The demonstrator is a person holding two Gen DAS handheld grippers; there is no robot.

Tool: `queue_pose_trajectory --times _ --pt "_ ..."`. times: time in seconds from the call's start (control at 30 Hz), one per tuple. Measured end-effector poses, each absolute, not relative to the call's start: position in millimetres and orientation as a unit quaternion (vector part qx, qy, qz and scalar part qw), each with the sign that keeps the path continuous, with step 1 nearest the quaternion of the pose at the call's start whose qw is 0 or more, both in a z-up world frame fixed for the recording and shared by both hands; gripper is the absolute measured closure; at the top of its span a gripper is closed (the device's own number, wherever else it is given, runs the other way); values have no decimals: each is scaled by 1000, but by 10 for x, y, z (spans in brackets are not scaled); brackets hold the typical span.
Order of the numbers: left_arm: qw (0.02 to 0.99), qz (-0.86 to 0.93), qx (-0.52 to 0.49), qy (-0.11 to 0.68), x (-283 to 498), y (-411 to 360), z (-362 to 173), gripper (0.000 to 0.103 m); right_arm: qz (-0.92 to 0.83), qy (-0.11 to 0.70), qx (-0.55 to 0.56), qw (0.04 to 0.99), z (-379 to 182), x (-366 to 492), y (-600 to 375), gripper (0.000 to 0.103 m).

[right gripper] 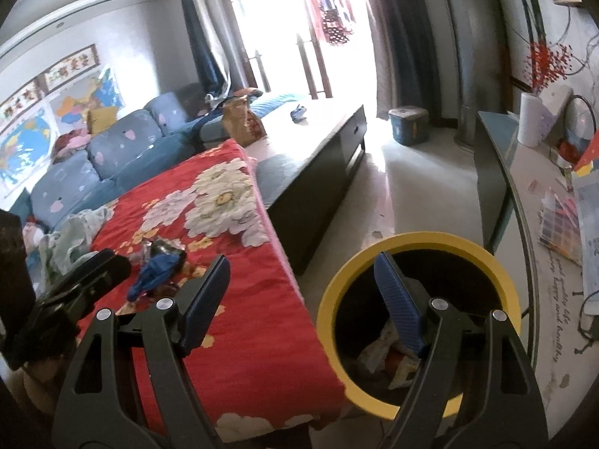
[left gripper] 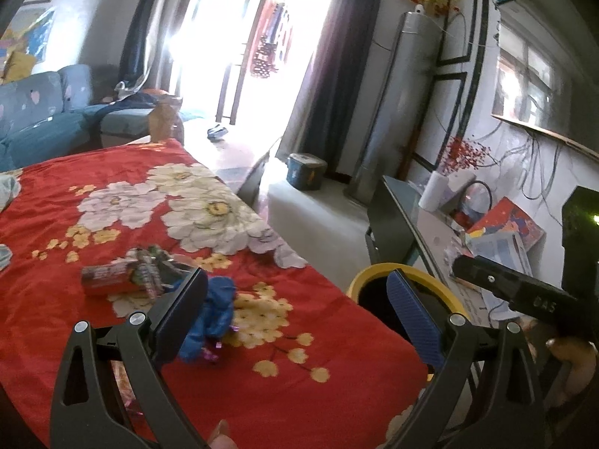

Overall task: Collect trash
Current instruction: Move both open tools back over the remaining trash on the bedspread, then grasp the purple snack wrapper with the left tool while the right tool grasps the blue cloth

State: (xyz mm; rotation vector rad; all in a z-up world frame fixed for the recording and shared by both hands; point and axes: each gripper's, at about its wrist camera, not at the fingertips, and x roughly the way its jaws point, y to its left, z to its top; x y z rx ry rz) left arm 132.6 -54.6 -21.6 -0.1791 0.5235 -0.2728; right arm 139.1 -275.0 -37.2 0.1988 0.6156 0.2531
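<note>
A glossy red cloth [left gripper: 112, 194] printed with big pale flowers covers the table, and on it lie the trash pieces: a crumpled blue wrapper [left gripper: 215, 310], a dented can-like piece [left gripper: 108, 280] with shiny foil scraps beside it. The left gripper [left gripper: 295, 318] is spread wide and empty, its dark left pad just beside the blue wrapper, perhaps brushing it. The right gripper [right gripper: 303, 303] also gapes wide, holding nothing, its ribbed blue pad above the round yellow-rimmed bin [right gripper: 337, 284], which holds crumpled paper.
</note>
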Motion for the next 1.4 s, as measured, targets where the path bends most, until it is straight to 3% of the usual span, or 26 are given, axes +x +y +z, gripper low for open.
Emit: queue_pose_trajectory --times 0.87,1.17,1.3,1.4 --pt "956 -37 -130 261 1200 412 -262 9 224 323 73 916 -337 1442 -1866 32" --pt "946 -30 -128 296 1220 654 -362 10 254 347 72 900 -447 1656 -1541 32" --pt "938 -28 -130 321 1257 704 -473 11 267 364 73 889 -530 1797 -1430 37" --pt "932 -35 -128 337 1282 694 -566 18 272 382 81 880 -618 1914 -1357 39"
